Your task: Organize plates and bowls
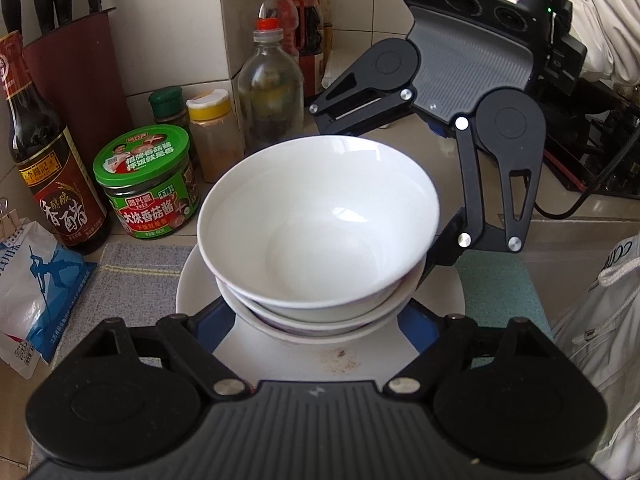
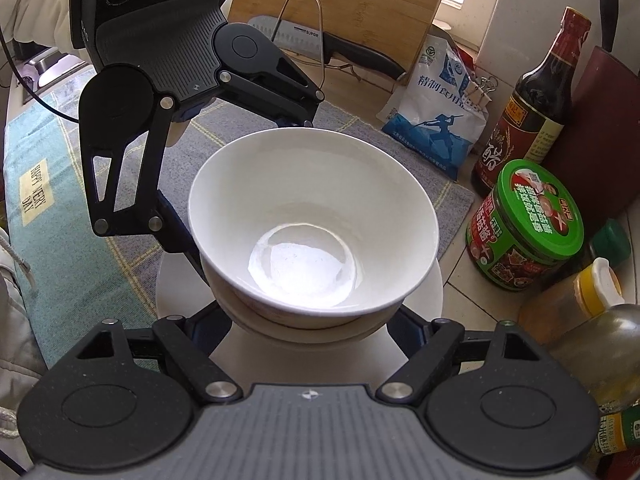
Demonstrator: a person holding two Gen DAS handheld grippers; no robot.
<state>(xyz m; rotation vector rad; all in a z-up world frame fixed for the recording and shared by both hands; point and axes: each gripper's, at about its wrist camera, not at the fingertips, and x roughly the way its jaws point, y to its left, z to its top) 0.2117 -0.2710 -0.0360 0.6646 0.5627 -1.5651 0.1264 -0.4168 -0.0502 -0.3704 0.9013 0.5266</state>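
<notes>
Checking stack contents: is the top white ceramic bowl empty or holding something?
Empty: the top white ceramic bowl shows only its bare glossy bottom in both views.

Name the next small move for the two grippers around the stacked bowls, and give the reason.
Probably close both grippers gently on the stack of bowls before any lift. The left gripper and right gripper flank it from opposite sides, fingers wide and low by the lower bowls; whether the pads touch is hidden. The stack sits on a plate with crumbs, so a firm two-sided hold seems needed first.

A home kitchen: tiled counter crowded with a vinegar bottle (image 1: 48, 152), sauce jar (image 1: 148, 184), knife block (image 1: 76, 68) and cutting board (image 2: 348, 4).
</notes>
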